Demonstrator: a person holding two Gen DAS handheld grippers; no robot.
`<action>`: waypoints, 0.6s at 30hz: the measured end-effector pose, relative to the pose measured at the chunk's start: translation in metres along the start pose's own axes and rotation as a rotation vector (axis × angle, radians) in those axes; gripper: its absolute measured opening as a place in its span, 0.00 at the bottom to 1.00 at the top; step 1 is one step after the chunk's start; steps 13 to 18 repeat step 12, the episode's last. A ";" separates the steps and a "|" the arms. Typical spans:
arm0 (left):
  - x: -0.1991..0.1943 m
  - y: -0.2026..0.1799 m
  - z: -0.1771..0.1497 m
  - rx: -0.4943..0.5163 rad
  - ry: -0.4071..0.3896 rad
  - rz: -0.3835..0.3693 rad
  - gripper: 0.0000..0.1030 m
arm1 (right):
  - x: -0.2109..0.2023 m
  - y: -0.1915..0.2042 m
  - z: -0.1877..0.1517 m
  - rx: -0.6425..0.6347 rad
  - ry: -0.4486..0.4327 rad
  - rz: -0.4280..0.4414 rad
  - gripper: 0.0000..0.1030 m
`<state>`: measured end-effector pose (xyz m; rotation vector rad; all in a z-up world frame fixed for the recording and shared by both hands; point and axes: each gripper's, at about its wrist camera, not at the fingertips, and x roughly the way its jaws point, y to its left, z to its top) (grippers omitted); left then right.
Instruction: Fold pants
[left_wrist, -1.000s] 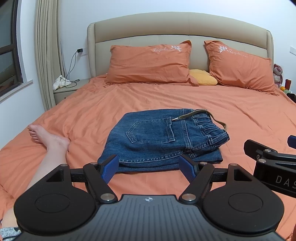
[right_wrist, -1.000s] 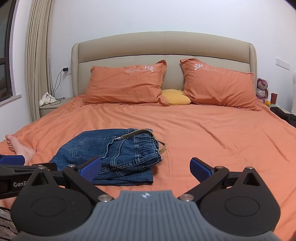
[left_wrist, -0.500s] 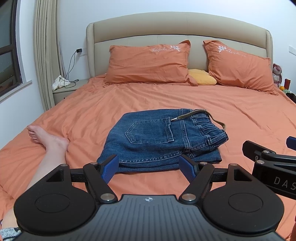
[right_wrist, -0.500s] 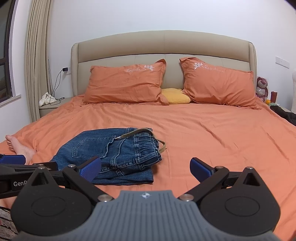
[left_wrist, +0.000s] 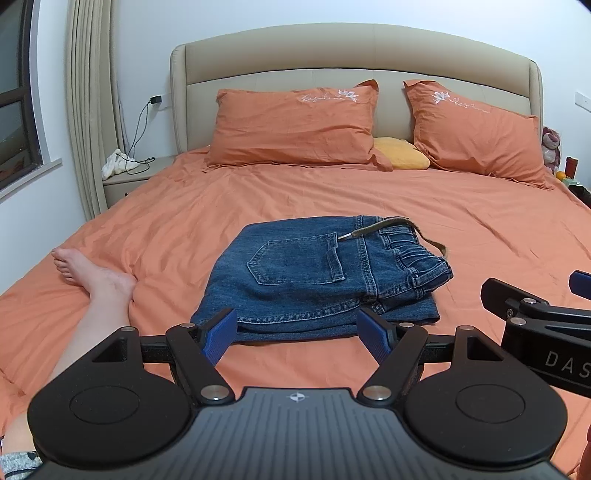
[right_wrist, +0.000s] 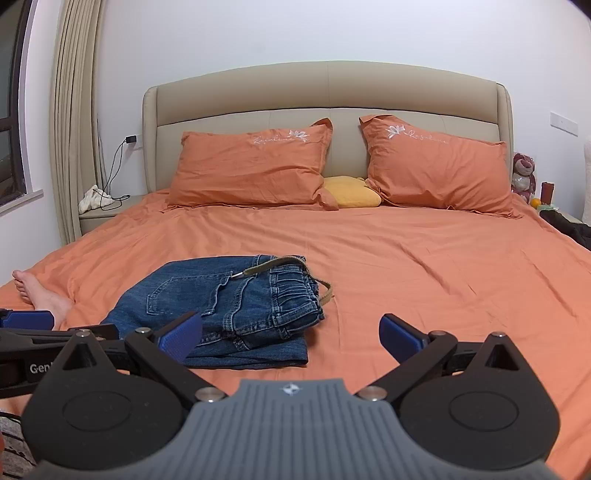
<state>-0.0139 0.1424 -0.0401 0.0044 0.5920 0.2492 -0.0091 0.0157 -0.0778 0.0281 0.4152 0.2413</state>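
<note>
Denim first: from the left wrist, my left gripper (left_wrist: 297, 332) has its jaws spread, nothing between the blue pads. Folded jeans (left_wrist: 325, 273) lie flat on the orange bed (left_wrist: 369, 195) straight ahead of it, the near hem just beyond the fingertips, apart from them. The bundle's long axis runs across my line of reach, waistband end to the right, a drawstring (left_wrist: 373, 228) trailing off the top. A bare foot (left_wrist: 92, 273) rests on the sheet off to the left, near the jeans but not touching.

From the right wrist, my right gripper (right_wrist: 291, 336) is likewise spread wide and empty. Here the jeans (right_wrist: 236, 302) sit ahead and to the left; only its left pad lines up with the bundle's near right corner, the right pad faces bare sheet (right_wrist: 424, 266).

Judgement: the fold looks essentially finished. If any tidying remains, the left gripper is squarely placed for it, and the loose drawstring is the likeliest thing to tuck.
</note>
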 end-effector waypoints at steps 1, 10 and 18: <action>-0.001 -0.001 0.000 0.002 -0.001 -0.003 0.84 | 0.000 0.000 0.000 0.000 0.000 0.000 0.95; -0.003 -0.001 -0.002 0.009 -0.013 -0.010 0.84 | 0.000 0.000 -0.001 0.000 -0.004 0.000 0.95; -0.003 -0.002 -0.002 0.009 -0.012 -0.007 0.84 | -0.001 0.001 -0.002 0.000 -0.004 0.000 0.95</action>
